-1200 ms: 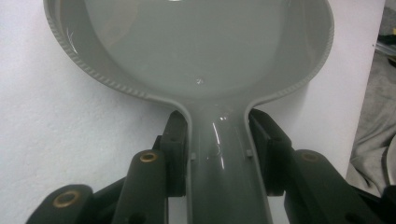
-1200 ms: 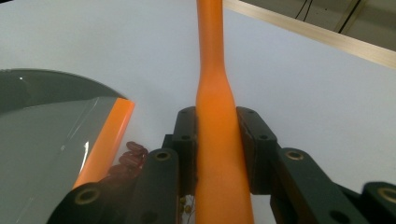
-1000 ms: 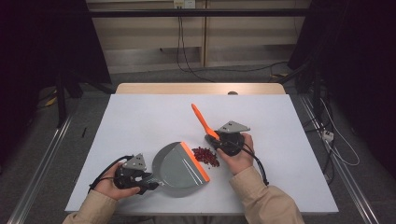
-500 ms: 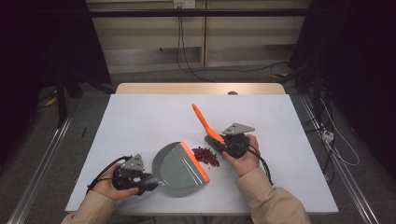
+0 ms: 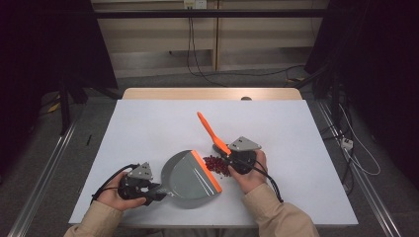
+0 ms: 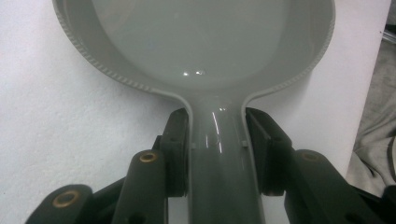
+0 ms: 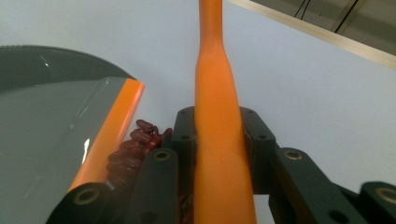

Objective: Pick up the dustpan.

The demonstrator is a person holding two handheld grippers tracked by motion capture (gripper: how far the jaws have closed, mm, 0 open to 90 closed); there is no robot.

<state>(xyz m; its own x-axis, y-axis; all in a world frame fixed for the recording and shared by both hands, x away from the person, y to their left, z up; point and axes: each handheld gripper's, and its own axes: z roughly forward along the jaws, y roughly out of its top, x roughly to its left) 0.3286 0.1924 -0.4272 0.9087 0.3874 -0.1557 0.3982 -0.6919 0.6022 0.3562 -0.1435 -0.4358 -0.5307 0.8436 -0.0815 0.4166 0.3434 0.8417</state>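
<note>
Since a second ago, your left gripper (image 5: 157, 192) has been tightening on the dustpan (image 5: 192, 177) handle; beans (image 5: 216, 164) sit at its 3 o'clock lip. Left gripper view: pads clamp the handle. Right gripper view: your right gripper (image 7: 218, 140) clamps the brush (image 7: 217, 116), ready to sweep.

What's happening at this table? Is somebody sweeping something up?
Yes. A person at a white table holds a gripping tool in each hand. The left tool is clamped on the handle of a grey dustpan, its jaws having just been closing on it. The right tool grips the handle of an orange brush. A small pile of dark red beans lies right at the dustpan's orange lip, between pan and brush. The pan itself looks empty.
</note>
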